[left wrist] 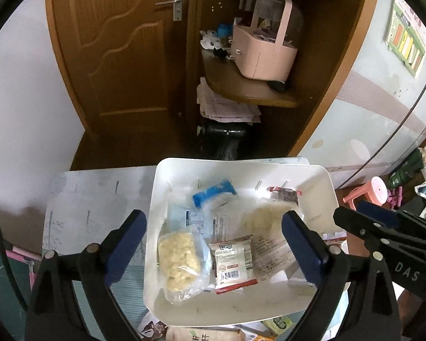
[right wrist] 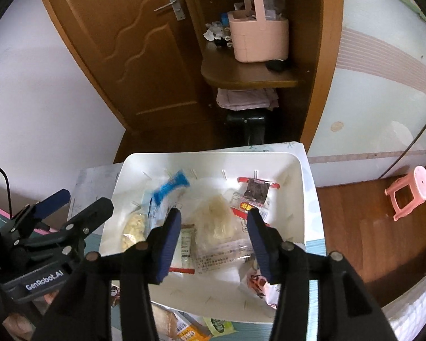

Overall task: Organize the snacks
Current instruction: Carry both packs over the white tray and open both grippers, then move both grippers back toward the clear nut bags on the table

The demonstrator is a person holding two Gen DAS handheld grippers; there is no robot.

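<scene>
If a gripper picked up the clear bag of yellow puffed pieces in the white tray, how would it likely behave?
The clear bag of yellow puffed pieces would probably feel light for its size, since the contents look airy. Its glossy, crinkled film suggests a floppy and slightly slippery hold. A hard pinch may crush the pieces. It lies flat in the white tray, so rolling seems unlikely.

A white bin (left wrist: 323, 187) is seen holding snack packets: one of pale yellow pieces (left wrist: 179, 258), one white with red edges (left wrist: 234, 261), one clear with a blue top (left wrist: 214, 191), one dark with red trim (right wrist: 255, 191). Dark blue pads (left wrist: 301, 244) are shown on black grippers. Behind, a pink basket (left wrist: 262, 56) and brown door (left wrist: 122, 51) are pictured; a pink stool (right wrist: 410, 191) is seen on brown flooring.
</scene>
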